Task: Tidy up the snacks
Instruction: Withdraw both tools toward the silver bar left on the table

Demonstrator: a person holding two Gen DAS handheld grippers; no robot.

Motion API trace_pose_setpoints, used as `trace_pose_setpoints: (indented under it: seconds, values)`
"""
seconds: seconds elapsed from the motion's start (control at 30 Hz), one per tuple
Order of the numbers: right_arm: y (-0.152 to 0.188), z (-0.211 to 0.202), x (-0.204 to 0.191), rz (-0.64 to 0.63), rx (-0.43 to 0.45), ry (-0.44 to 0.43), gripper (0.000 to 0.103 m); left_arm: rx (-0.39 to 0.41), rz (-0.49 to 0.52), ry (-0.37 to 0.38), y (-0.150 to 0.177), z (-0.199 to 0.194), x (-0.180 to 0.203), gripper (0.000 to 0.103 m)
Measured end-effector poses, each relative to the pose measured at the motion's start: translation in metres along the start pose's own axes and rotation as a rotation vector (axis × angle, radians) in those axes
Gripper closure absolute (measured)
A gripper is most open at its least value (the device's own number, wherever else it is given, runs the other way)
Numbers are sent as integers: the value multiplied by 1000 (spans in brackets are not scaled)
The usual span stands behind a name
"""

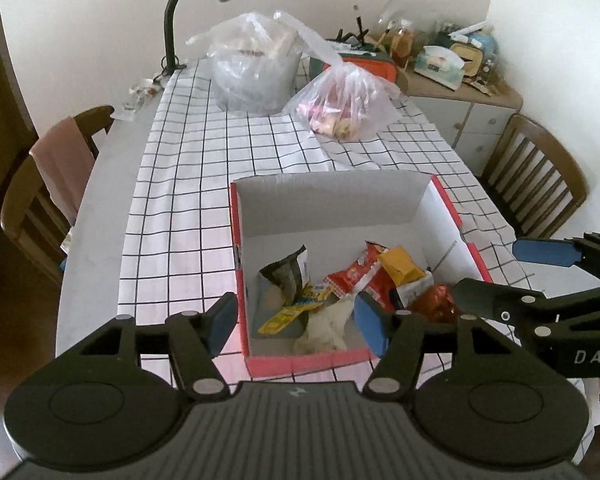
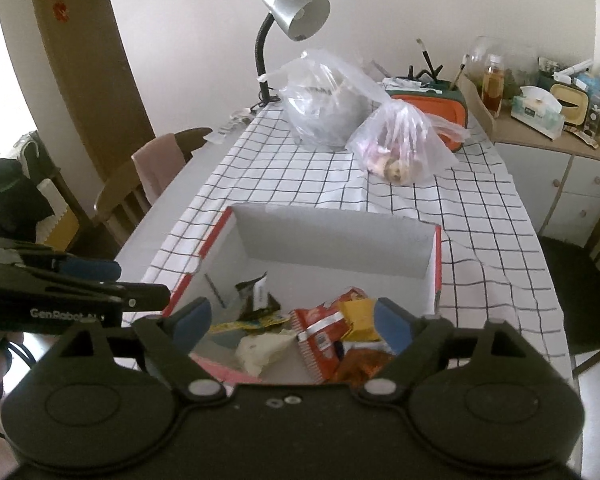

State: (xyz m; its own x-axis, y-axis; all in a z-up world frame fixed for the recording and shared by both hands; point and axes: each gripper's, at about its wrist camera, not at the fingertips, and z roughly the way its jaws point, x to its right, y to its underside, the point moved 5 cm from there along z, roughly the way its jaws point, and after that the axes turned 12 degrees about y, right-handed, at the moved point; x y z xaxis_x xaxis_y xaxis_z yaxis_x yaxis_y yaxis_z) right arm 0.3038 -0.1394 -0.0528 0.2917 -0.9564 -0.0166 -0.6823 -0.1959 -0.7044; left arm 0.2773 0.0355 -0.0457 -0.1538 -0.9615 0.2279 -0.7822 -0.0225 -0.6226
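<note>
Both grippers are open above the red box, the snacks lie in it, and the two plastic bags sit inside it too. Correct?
Not quite. The two plastic bags sit on the checked cloth beyond the red box, not inside it, as the right wrist view shows. Both the left gripper and right gripper are open, and the snacks lie in the box.

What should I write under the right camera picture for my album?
Open right gripper above a red box of snacks on a checked tablecloth.

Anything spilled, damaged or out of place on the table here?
Nothing spilled. The snack packets lie in a loose heap inside the red box, not on the cloth. The checked tablecloth sits skewed and rumpled near the smaller plastic bag.
</note>
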Motion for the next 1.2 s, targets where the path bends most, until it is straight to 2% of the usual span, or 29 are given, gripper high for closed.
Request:
trace_pose_setpoints:
  seconds: [0.17, 0.4, 0.7, 0.87, 1.1, 1.2]
  values:
    - [14, -20, -5, 20, 22, 0, 4, 25, 8, 15, 17, -20, 4, 36]
    - [41, -36, -10, 65, 9, -13, 1, 15, 8, 36, 53, -36, 3, 28]
    - [101, -38, -26, 94, -74, -21, 0, -45, 25, 24, 112, -40, 1, 28]
    - [127, -31, -33, 114, -135, -4, 0, -118, 34, 21, 149, -31, -5, 28]
    - [155, -13, -46, 109, -217, 4, 1, -243, -98, 6, 198, -7, -37, 28]
    - [165, -6, -57, 72, -239, -2, 2, -253, -124, -30, 213, -2, -49, 28]
